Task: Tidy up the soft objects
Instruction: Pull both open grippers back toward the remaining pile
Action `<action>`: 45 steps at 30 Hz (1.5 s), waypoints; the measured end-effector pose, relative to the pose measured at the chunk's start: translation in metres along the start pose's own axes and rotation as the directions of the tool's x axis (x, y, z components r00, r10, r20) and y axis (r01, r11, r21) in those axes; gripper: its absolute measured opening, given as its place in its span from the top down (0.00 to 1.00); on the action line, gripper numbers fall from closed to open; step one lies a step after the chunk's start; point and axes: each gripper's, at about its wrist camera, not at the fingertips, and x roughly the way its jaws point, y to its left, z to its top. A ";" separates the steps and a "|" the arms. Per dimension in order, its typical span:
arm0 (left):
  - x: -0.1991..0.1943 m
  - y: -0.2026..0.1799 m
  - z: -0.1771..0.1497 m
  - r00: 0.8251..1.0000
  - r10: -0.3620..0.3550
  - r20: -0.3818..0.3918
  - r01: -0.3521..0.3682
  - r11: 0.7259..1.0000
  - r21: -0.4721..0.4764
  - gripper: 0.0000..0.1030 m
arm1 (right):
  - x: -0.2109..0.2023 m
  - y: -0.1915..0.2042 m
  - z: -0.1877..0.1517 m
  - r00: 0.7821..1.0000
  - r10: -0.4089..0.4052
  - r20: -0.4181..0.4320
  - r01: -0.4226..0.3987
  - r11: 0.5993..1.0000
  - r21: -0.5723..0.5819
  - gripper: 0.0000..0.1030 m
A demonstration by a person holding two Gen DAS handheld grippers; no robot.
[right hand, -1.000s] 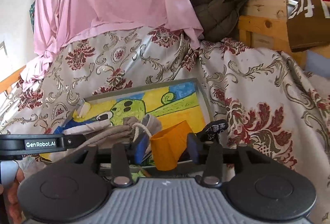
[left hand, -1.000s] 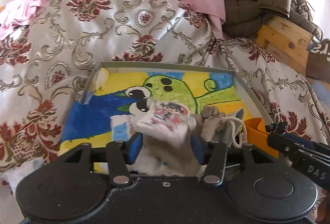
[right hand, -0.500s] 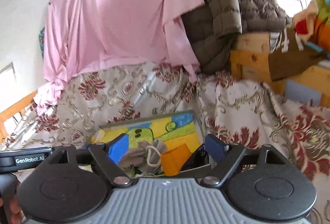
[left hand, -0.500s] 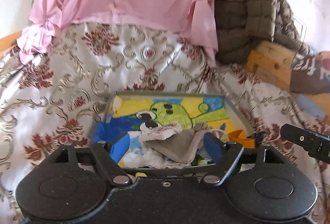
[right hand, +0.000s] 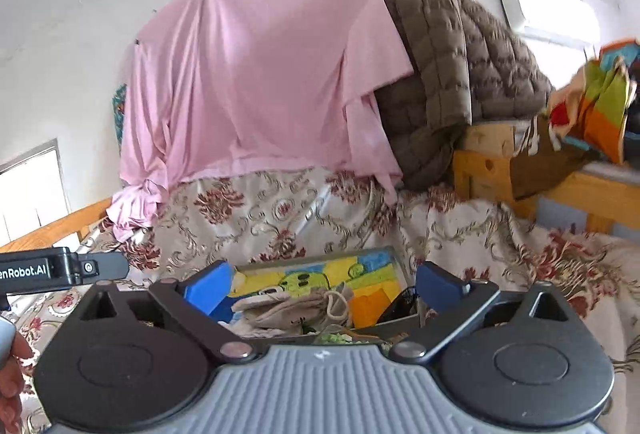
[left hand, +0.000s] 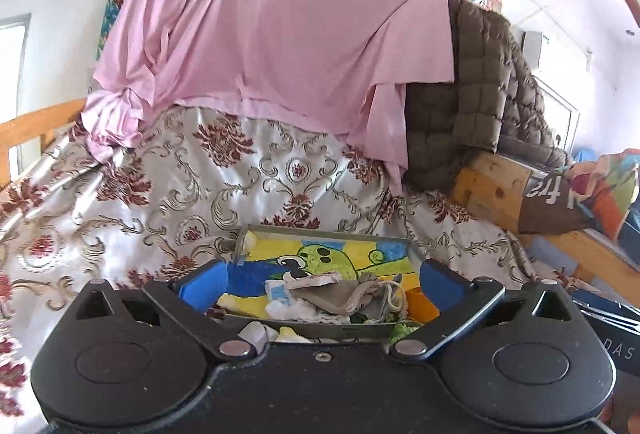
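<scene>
Both grippers, left (left hand: 320,284) & right (right hand: 322,284), just opened wide (empty) above tray (left hand: 328,232).

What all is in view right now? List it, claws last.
Tray: one, grey rim, cartoon-painted floor, on the bedspread.
Drawstring pouch: one, grey-beige, in the tray.
White cloths: a few, near edge of the tray.
Orange piece: one, right part of the tray.
Bedspread: one, cream with red flowers.
Pink sheet: one, hung behind.
Quilted jacket: one, brown, right of the sheet.
Left claw: open, empty.
Right claw: open, empty.
</scene>
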 end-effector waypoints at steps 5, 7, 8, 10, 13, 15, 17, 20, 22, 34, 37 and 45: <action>-0.040 0.003 -0.015 1.000 0.008 0.028 -0.009 1.000 0.026 0.01 | -0.032 0.014 -0.007 0.999 0.017 0.033 -0.017 1.000 -0.007 0.00; -0.052 0.006 -0.021 0.999 0.011 0.032 -0.012 0.999 0.031 0.01 | -0.043 0.019 -0.010 0.999 0.021 0.034 -0.020 1.000 -0.009 0.00; -0.058 0.008 -0.024 0.999 0.013 0.030 -0.014 0.999 0.035 0.01 | -0.047 0.021 -0.012 0.999 0.023 0.032 -0.023 1.000 -0.009 0.00; -0.069 0.012 -0.030 0.999 0.018 0.029 -0.019 0.999 0.045 0.01 | -0.055 0.026 -0.016 0.999 0.026 0.026 -0.025 1.000 -0.014 0.00; -0.084 0.017 -0.038 0.999 0.025 0.037 -0.027 0.998 0.057 0.01 | -0.064 0.033 -0.023 1.000 0.028 0.004 -0.028 0.999 -0.025 0.00; -0.093 0.021 -0.043 0.999 0.027 0.037 -0.030 0.998 0.064 0.01 | -0.068 0.038 -0.028 0.999 0.031 -0.012 -0.031 0.999 -0.032 0.00; -0.101 0.024 -0.049 0.999 0.033 0.032 -0.035 0.997 0.073 0.01 | -0.072 0.042 -0.033 0.999 0.037 -0.030 -0.038 0.999 -0.037 0.00; -0.108 0.029 -0.059 0.999 0.051 0.011 -0.052 0.994 0.092 0.01 | -0.076 0.050 -0.041 0.997 0.048 -0.056 -0.051 0.997 -0.056 0.00; -0.111 0.034 -0.067 0.998 0.063 -0.007 -0.062 0.992 0.106 0.01 | -0.076 0.054 -0.045 0.996 0.052 -0.077 -0.058 0.996 -0.071 0.00; -0.098 0.056 -0.091 0.976 0.155 -0.155 -0.142 0.985 0.096 0.01 | -0.058 0.069 -0.067 0.977 0.046 -0.209 -0.072 0.991 -0.116 0.00; -0.093 0.057 -0.093 0.966 0.183 -0.181 -0.166 0.981 0.104 0.01 | -0.052 0.072 -0.072 0.969 0.042 -0.242 -0.074 0.989 -0.126 0.00; -0.081 0.063 -0.097 0.939 0.228 -0.259 -0.212 0.973 0.088 0.01 | -0.036 0.079 -0.085 0.942 0.053 -0.332 -0.104 0.985 -0.138 0.00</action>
